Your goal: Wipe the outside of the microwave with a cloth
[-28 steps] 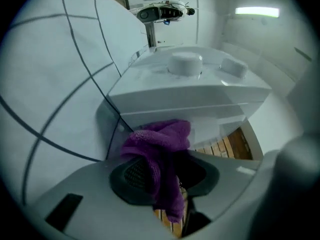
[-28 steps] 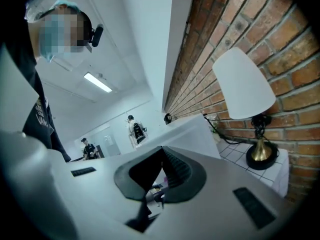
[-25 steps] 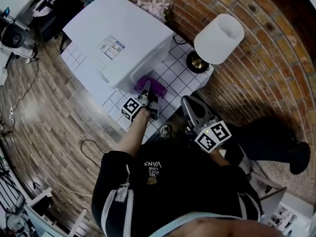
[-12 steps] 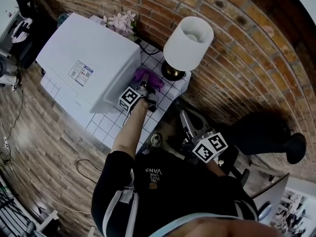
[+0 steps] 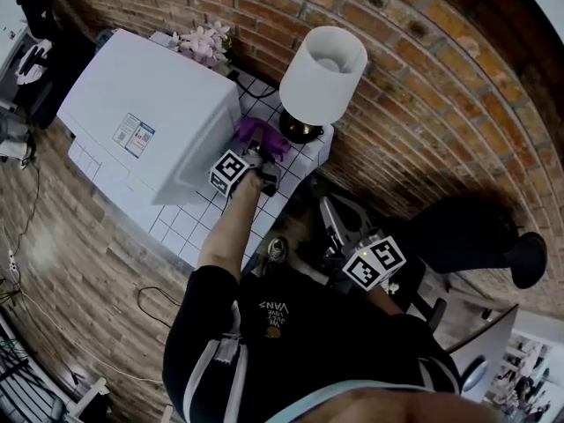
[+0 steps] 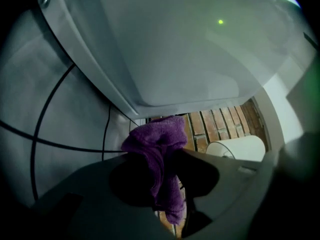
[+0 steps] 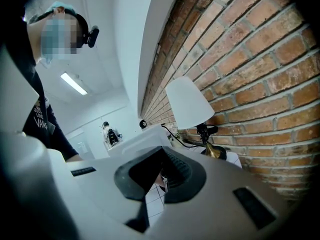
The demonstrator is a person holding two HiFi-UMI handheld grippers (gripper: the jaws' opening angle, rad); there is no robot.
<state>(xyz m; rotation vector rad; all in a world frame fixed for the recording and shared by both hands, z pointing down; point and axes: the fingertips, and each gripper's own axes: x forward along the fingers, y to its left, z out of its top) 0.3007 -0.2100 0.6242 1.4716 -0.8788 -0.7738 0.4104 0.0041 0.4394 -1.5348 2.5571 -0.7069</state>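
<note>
My left gripper (image 5: 259, 154) is clamped on the purple cloth (image 5: 256, 134). Its bunched end seems to touch the microwave (image 5: 150, 95) on the lamp-side wall, near the tiled table's (image 5: 189, 227) back corner. That wall runs edge-to-back, so I'd stroke along it. My right gripper (image 5: 337, 211) hangs closed, empty, off the table.

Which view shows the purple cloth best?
Left gripper view: the purple cloth sits centre, clamped in the left gripper. The head view shows it small, beside the microwave; the right gripper view shows none.
</note>
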